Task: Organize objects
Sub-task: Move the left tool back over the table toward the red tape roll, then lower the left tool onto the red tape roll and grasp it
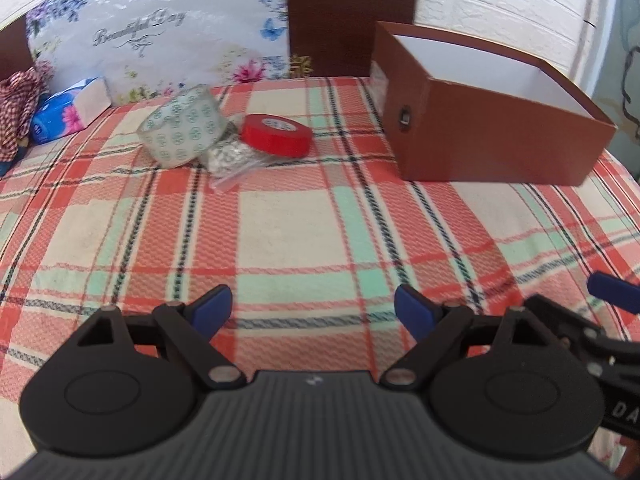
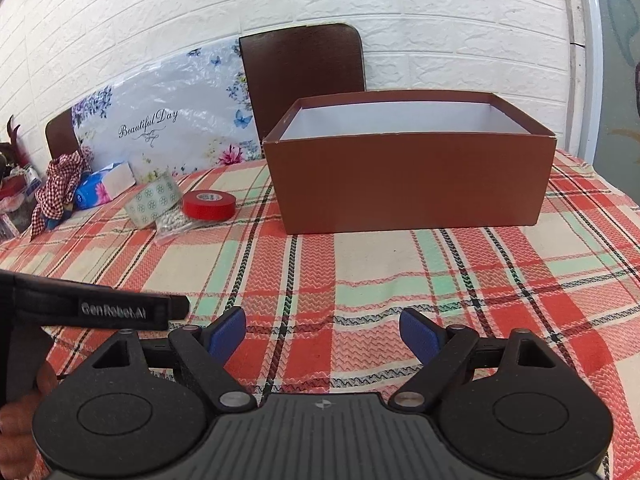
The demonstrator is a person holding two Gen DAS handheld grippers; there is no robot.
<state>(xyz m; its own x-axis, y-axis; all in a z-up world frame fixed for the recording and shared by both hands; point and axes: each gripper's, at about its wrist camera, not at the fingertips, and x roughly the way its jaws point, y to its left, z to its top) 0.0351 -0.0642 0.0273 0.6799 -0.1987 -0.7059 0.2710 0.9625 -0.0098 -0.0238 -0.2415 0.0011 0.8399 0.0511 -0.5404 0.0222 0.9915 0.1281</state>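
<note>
You're holding both the left gripper (image 1: 313, 309) and right gripper (image 2: 322, 332) with fingers spread apart, gripping nothing. Red tape (image 1: 277, 134), clear tape roll (image 1: 182, 126) and small bag (image 1: 230, 162) are sitting clustered left of the brown box (image 2: 412, 184).

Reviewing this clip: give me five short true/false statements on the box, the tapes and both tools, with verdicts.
1. The brown box is open on top. True.
2. The red tape roll is inside the box. False: it lies on the plaid cloth, left of the box.
3. The left tool grips the clear tape roll. False: it is open and holds nothing.
4. The right tool is open. True.
5. A small bag of beads lies by the tapes. True.
</note>
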